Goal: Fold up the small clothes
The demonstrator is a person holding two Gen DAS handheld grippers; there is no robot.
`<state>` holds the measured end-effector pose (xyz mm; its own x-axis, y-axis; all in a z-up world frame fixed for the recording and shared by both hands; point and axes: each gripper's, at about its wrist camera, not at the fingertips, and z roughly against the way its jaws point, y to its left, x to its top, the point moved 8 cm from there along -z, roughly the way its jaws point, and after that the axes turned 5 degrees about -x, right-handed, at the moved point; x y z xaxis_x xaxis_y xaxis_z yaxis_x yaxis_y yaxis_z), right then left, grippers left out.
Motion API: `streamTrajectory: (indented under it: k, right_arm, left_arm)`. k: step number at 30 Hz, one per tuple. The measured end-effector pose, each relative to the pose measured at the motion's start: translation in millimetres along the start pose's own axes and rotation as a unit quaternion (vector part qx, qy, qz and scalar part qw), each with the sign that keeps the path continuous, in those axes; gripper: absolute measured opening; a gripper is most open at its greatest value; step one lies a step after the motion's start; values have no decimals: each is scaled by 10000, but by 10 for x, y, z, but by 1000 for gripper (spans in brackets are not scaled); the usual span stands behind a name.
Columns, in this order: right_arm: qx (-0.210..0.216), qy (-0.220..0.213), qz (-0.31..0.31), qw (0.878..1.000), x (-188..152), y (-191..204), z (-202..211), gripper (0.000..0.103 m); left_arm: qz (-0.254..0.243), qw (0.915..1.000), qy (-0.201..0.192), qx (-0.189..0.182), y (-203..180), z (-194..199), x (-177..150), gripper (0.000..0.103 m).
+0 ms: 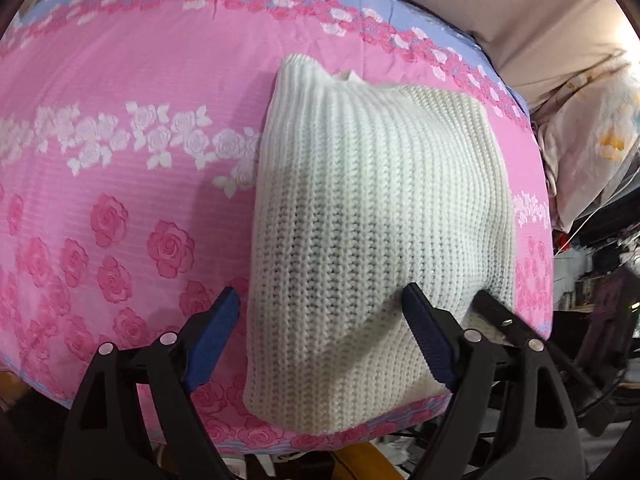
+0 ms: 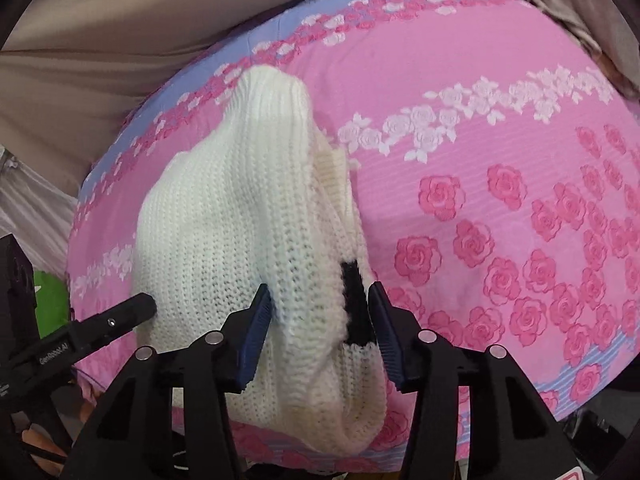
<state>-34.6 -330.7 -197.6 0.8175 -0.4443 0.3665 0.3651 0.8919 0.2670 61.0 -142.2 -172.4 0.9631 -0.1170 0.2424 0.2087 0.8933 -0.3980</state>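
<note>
A cream-white knit sweater (image 1: pixel 360 200) lies folded into a rough rectangle on the pink rose-print bedsheet (image 1: pixel 120 80), its near end at the bed's front edge. My left gripper (image 1: pixel 326 336) is open, and its blue pads straddle the sweater's near left part without pinching it. In the right wrist view the sweater (image 2: pixel 224 220) is bunched into a ridge with a black stripe (image 2: pixel 354 300). My right gripper (image 2: pixel 320 332) is shut on that thick fold, both blue pads against the knit. A left gripper finger (image 2: pixel 132 312) rests at the sweater's left side.
Beige fabric (image 2: pixel 100 40) lies beyond the sheet's far blue border. A pale floral pillow or quilt (image 1: pixel 592 152) sits off the bed's right end, with dark clutter (image 1: pixel 600 300) below it. The bed's front edge (image 1: pixel 360 436) drops off just under both grippers.
</note>
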Motion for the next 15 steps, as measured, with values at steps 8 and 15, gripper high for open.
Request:
streamTrajectory:
  k: [8, 15]
  right_arm:
    - [189, -3, 269, 9995, 222, 187, 40, 11]
    - [73, -590, 671, 9960, 415, 210, 281, 9]
  left_arm:
    - [-537, 9979, -109, 342, -180, 55, -94, 81]
    - [-563, 9974, -176, 413, -162, 76, -131, 81]
